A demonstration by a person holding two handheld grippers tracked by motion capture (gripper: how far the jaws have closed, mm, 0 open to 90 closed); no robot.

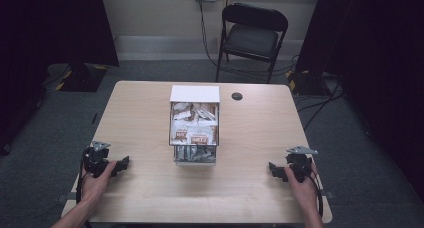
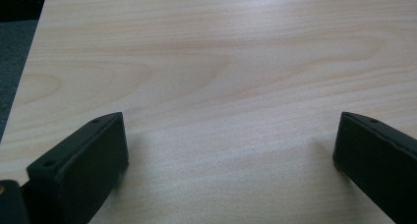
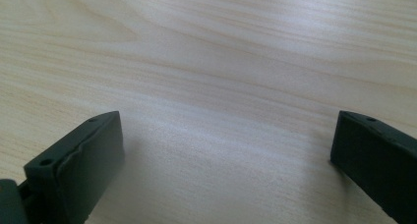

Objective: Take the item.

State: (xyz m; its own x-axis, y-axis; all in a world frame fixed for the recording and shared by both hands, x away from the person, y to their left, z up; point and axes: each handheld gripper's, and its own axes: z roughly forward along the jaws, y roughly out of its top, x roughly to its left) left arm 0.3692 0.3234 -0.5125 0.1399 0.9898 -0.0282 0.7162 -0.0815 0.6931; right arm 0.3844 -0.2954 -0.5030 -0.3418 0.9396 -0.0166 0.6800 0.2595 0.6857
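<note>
on the table (image 1: 150,188), left tool (image 1: 122,163) and right tool (image 1: 272,169) rest released, flanking the box (image 1: 195,94).

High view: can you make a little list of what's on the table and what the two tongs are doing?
table: light wood
middle: clear box full of packets, white lid part at its far end
left tongs: open, holding nothing, near front left edge
right tongs: open, holding nothing, near front right edge
behind table: black chair

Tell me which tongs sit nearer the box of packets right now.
Left, slightly. The left tongs rest on the table beside the box of packets, jaws open; the right tongs lie a little farther off on its other side, also open.
</note>
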